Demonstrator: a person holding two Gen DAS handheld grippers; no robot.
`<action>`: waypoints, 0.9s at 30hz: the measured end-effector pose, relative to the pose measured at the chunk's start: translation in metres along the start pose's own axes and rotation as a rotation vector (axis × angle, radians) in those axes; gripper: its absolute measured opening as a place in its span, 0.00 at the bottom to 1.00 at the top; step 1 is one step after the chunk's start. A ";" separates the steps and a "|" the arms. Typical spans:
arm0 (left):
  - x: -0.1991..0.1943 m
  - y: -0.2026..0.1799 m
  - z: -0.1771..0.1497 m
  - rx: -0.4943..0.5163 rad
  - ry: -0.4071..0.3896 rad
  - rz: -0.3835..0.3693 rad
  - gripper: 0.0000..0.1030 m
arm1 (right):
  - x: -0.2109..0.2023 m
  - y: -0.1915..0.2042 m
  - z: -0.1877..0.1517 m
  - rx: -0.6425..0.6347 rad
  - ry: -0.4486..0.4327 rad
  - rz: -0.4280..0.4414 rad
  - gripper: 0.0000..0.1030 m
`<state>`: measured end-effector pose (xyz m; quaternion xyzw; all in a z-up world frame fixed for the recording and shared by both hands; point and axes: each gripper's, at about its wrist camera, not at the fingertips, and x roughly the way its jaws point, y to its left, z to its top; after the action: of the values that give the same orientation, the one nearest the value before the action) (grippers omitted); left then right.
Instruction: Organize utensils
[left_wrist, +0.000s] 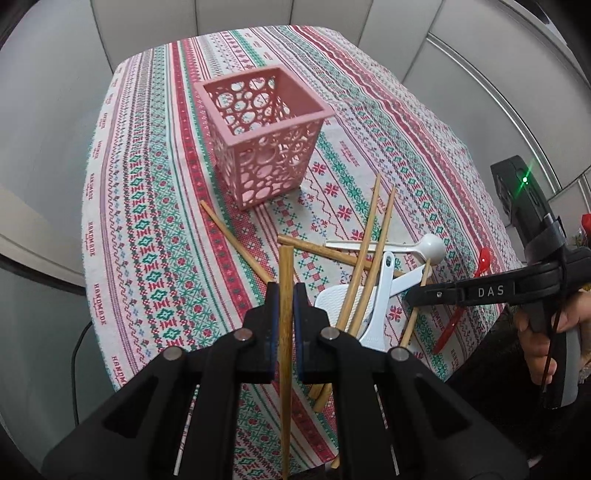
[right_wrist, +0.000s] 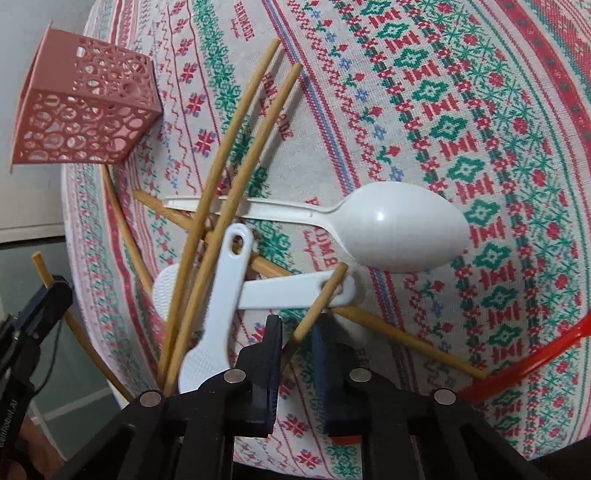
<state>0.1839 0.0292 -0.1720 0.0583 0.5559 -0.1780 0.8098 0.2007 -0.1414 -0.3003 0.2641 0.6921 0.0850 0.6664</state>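
Note:
My left gripper (left_wrist: 286, 291) is shut on a wooden chopstick (left_wrist: 285, 332), held lifted above the patterned tablecloth. The pink perforated basket (left_wrist: 258, 133) stands upright beyond it, empty as far as I see. To the right lies a heap of chopsticks (left_wrist: 364, 258), two white rice paddles (left_wrist: 380, 295), a white spoon (left_wrist: 430, 249) and a red spoon (left_wrist: 448, 328). My right gripper (right_wrist: 298, 325) is down in that heap. Its jaws are narrow around a chopstick (right_wrist: 321, 299) that rests on a paddle handle (right_wrist: 288, 291) and crosses slantwise between the pads.
The round table's edge (left_wrist: 92, 258) drops off at the left and near side. A person's hand (left_wrist: 539, 339) holds the right gripper (left_wrist: 413, 295) at the right edge. A dark cable (left_wrist: 79, 350) hangs beside the table. The left gripper (right_wrist: 55, 291) sits left of the heap.

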 end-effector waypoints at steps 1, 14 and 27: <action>-0.003 0.001 0.000 -0.007 -0.009 -0.001 0.08 | -0.002 -0.001 0.001 0.004 -0.001 0.011 0.12; -0.049 0.012 0.005 -0.071 -0.148 -0.017 0.08 | -0.050 0.039 -0.011 -0.091 -0.129 0.136 0.05; -0.144 0.016 0.028 -0.162 -0.511 0.009 0.08 | -0.189 0.080 -0.036 -0.303 -0.547 0.109 0.05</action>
<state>0.1681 0.0685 -0.0308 -0.0510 0.3455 -0.1381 0.9268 0.1806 -0.1555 -0.0932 0.2117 0.4514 0.1483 0.8541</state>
